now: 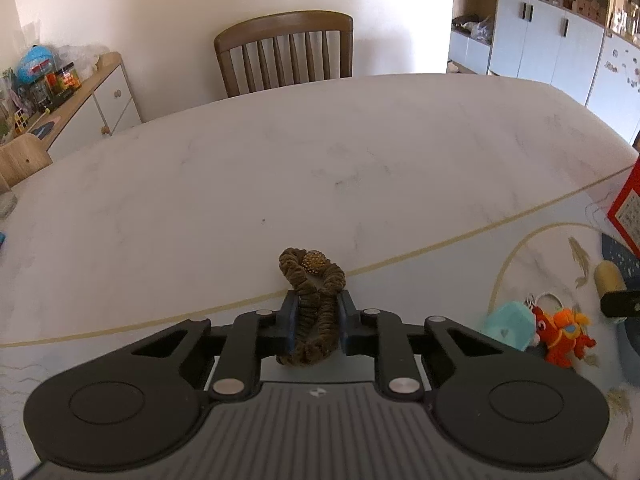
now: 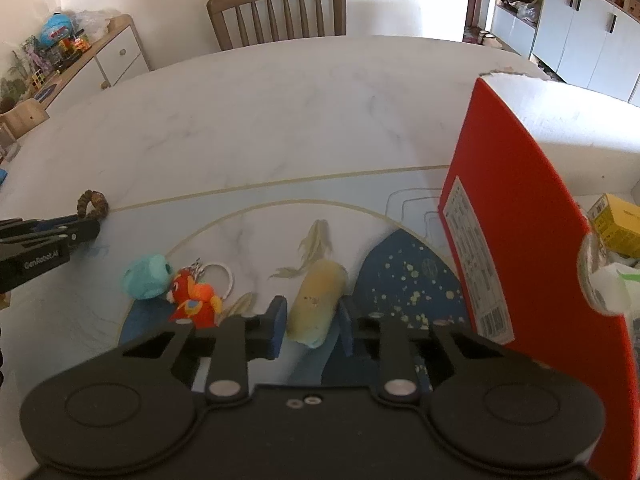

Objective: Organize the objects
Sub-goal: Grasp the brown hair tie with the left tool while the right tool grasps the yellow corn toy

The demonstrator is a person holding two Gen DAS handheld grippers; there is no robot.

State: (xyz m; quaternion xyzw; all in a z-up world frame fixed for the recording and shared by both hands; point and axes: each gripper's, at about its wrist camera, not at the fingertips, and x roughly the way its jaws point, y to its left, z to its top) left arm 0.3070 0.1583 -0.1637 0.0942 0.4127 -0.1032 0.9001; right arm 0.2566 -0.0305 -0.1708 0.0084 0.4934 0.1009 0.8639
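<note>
- Table [image 2: 280, 112]: a pale marbled top, seen in both wrist views, part-covered on its near side by a mat [image 2: 404, 280] printed with fish and a dark blue patch.
- Red box [image 2: 520, 216]: stood upright on the table at the mat's right edge, a white printed label on the side that faces the mat; a yellow carton [image 2: 618, 226] is seen inside it.
- Right gripper [image 2: 312, 320]: held low over the mat, its blue pads set either side of a yellowish cylinder [image 2: 316, 304]; whether the pads press on it cannot be told.
- Left gripper [image 1: 318, 320]: closed on a brown scrunchie [image 1: 312, 300], which is held at the mat's left border line, its gold bead at the far end.
- Teal plush [image 2: 146, 276]: lying on the mat, left of the cylinder.
- Orange plush keychain [image 2: 196, 298]: touching the teal plush on its right, a white ring attached behind it.
</note>
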